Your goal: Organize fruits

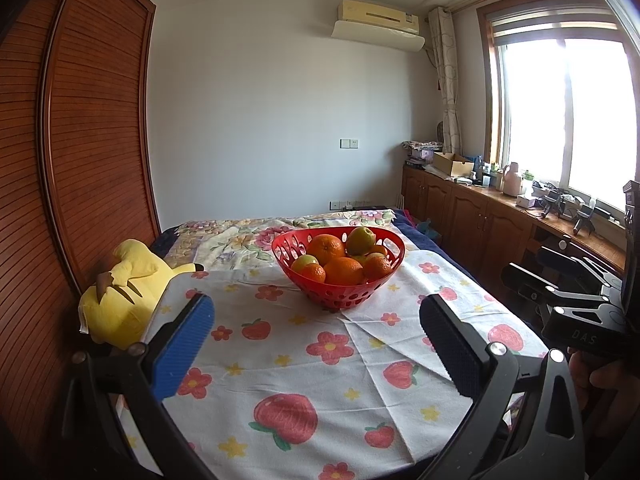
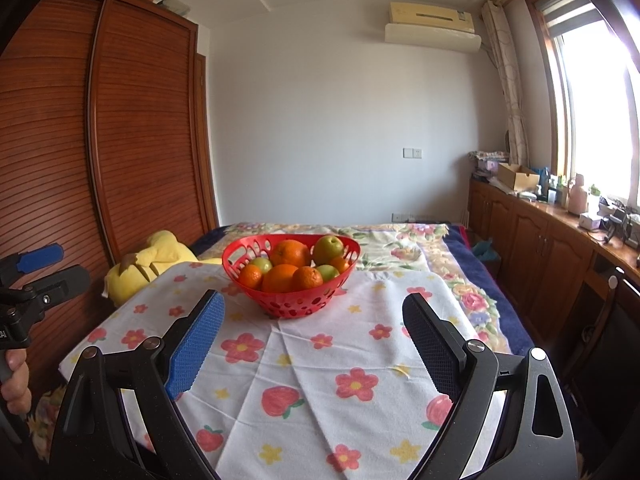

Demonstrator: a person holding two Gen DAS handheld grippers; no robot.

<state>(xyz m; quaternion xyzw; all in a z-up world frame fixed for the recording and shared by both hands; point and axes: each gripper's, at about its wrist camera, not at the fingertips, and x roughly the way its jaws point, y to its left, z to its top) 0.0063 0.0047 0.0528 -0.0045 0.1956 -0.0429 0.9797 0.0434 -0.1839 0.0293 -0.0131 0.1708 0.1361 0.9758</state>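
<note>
Holding five oranges (image 2: 289, 253) and four green apples (image 2: 328, 249), one red basket (image 2: 292, 304).

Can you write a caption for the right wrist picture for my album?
Open right gripper faces a red basket of oranges and green apples on a flowered cloth.

Left gripper (image 1: 316, 344), right gripper (image 2: 314, 344) — agape, empty

White walls (image 1: 260, 100); slatted wooden wardrobe (image 1: 80, 140); bright window (image 1: 568, 116); low cabinets (image 1: 472, 212) beneath.
</note>
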